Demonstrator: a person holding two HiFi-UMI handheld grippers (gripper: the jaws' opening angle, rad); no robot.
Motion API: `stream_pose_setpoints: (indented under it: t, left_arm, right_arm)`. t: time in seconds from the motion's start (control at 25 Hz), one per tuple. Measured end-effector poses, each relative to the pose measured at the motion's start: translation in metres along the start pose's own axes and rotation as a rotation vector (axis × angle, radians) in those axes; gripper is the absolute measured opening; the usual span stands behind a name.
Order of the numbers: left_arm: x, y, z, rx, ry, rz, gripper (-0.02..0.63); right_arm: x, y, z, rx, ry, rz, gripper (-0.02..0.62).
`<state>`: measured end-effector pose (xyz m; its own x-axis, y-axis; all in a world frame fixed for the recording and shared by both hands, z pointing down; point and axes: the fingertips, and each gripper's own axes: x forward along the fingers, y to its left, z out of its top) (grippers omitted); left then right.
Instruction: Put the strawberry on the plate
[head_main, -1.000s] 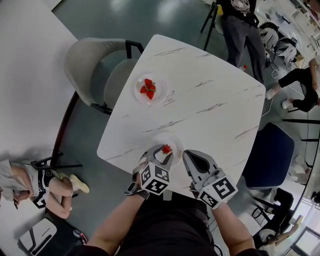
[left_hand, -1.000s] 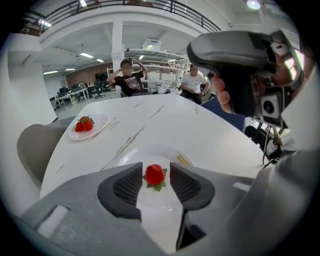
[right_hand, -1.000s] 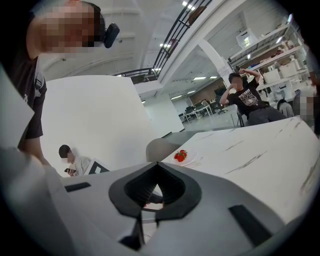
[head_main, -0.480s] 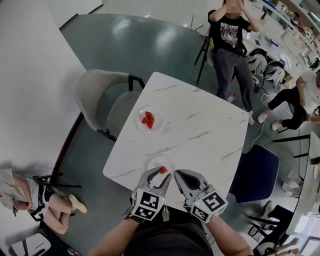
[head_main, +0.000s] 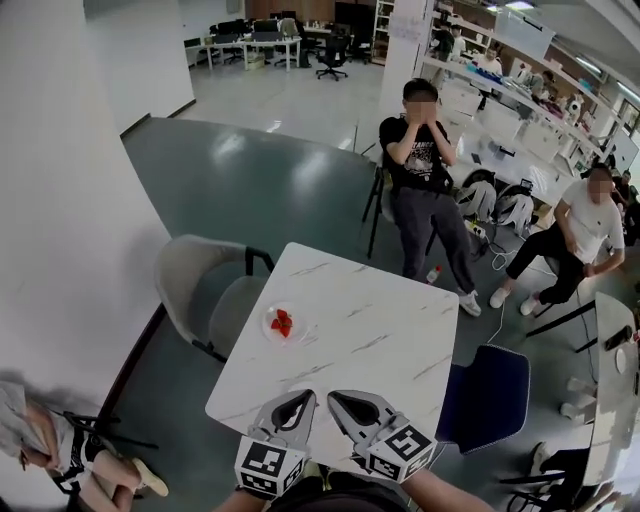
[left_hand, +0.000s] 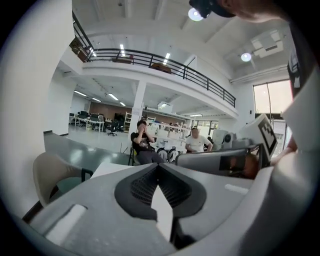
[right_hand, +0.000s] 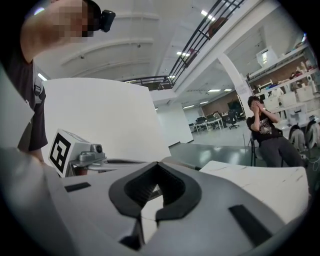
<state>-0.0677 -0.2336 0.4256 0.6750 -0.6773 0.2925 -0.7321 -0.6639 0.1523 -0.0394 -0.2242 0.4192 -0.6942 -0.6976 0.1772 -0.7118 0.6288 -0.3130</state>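
- Red strawberries (head_main: 283, 322) on the small plate (head_main: 297, 335), left of centre in the head view, on the marble table (head_main: 380, 340).
- At bottom centre: left gripper (head_main: 302, 398), jaws just closed on nothing; right gripper (head_main: 338, 398), jaws together, empty.
- Looks like placing done; for another berry, spread 1 gripper and lower onto fruit.

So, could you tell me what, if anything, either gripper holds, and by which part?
Nothing is held: the left gripper has just closed empty, and the right gripper is shut on nothing too.
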Motion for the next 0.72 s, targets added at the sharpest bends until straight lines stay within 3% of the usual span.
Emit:
stream_pose_setpoints:
  t: [0.16,0.32,0.72]
  left_arm:
    - [-0.010,-0.015,0.037,0.000,-0.078,-0.033,0.009]
    - [-0.017,-0.030,0.048,-0.041,-0.103,-0.077,0.009]
    - [-0.027,-0.041,0.068,-0.026,-0.151,-0.055,0.009]
  right_arm:
    - [-0.003,0.005,0.021,-0.022,-0.034,0.016,0.002]
    - [-0.006,0.010,0.031,-0.032,-0.036,0.028,0.002]
    - [-0.021,0.016,0.055,-0.090,-0.074,0.030,0.002]
